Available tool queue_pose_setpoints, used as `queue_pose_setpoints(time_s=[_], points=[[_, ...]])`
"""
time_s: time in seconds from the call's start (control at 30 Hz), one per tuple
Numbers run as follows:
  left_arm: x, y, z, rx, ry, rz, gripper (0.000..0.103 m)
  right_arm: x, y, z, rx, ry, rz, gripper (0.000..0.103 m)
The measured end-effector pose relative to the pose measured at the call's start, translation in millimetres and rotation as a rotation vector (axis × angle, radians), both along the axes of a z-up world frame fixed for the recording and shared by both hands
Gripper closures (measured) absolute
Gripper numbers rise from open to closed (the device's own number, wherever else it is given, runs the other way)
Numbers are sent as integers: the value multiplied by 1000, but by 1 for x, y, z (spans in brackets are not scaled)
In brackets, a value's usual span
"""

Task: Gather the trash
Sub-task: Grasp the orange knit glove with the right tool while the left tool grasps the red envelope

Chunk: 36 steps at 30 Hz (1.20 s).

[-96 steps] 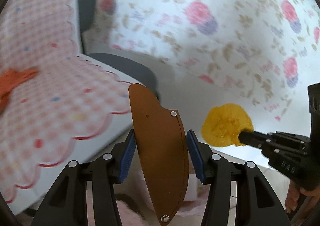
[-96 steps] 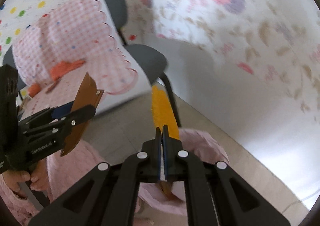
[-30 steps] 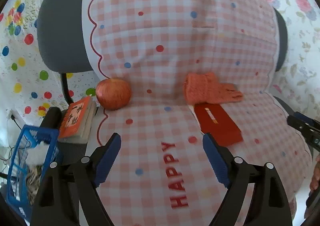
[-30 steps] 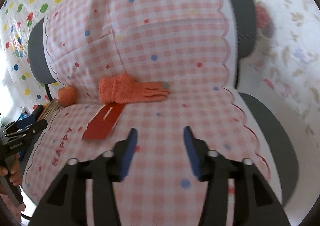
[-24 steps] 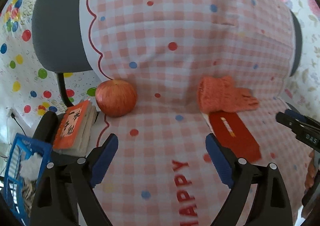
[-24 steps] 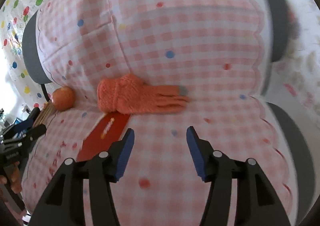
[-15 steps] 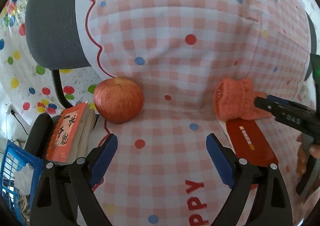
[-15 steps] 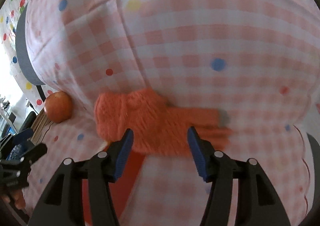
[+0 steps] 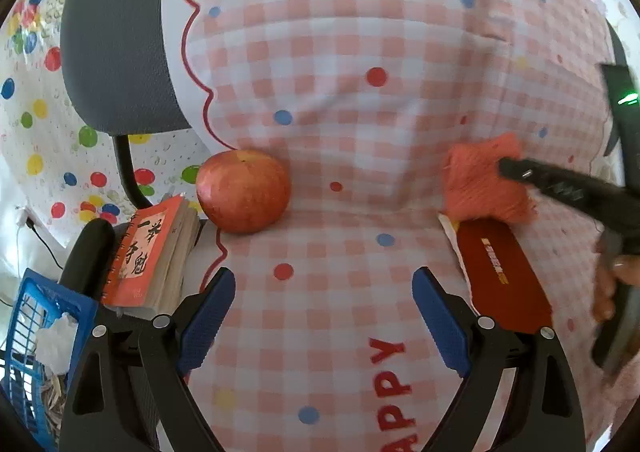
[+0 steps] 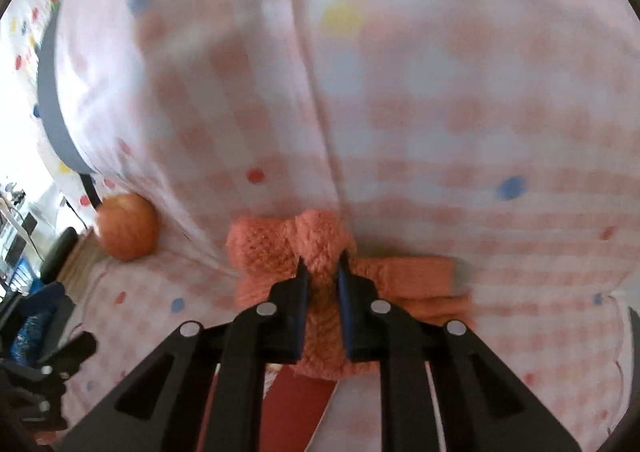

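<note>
The right gripper [image 10: 322, 272] has just been closing, and its jaws now pinch a fold of the orange glove [image 10: 280, 256] between the pads. The glove lies on the checked cloth [image 10: 440, 132] over a chair, its fingers trailing right of the jaws. Just below it lies a red envelope [image 10: 296, 404]. Far left of the jaws sits an apple [image 10: 126, 226]. The left gripper [image 9: 324, 316] hangs over the cloth with jaws wide apart and nothing between them; a book [image 9: 148, 252] lies to their left.
</note>
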<state>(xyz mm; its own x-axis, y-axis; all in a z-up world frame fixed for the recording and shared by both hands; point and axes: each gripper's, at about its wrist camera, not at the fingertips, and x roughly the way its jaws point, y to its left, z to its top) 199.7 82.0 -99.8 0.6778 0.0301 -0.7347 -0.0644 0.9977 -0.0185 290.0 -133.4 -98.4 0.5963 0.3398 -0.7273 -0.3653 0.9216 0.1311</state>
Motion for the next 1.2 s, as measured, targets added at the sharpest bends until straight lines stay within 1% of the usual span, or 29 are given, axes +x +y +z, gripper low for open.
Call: queue_pose_setpoints(time_s=[0.13,0.17,0.23,0.3,0.4,0.5,0.57,0.67,0.77,0.8,0.97,1.1,1.2], points=[[-7,-22,4,-7,-6,-42,14,-32,-39,34,-32,-94,-103,91],[-9,-29,4,-6,-4,-59,14,-40,-50,40,-54,-118,-137,91],[-10,-45,2,-9,5,-100,14,-53,-70,50,-131,-163,-206,91],[-10,-63,-1,-16,20,-127,14,-70,-91,50,-184,-171,-257,91],[-5,-81,-6,-37,51,-163,14,-89,-111,41,-202,-153,-295,91],[2,-100,-11,-73,88,-191,14,-108,-128,30,-185,-130,-314,90],[7,-109,-15,-92,105,-196,14,-116,-128,22,-169,-122,-319,90],[21,-120,-23,-123,144,-183,14,-129,-136,20,-136,-117,-321,90],[32,-128,-30,-136,169,-161,14,-134,-138,20,-109,-116,-318,90],[35,-130,-33,-125,177,-153,14,-135,-139,20,-101,-116,-317,90],[36,-148,-41,25,170,-143,13,-139,-141,18,-64,-109,-308,90],[29,-145,-40,27,162,-110,12,-142,-140,16,-55,-105,-294,90],[33,-144,-40,11,174,-106,15,-145,-139,14,-51,-98,-289,90]])
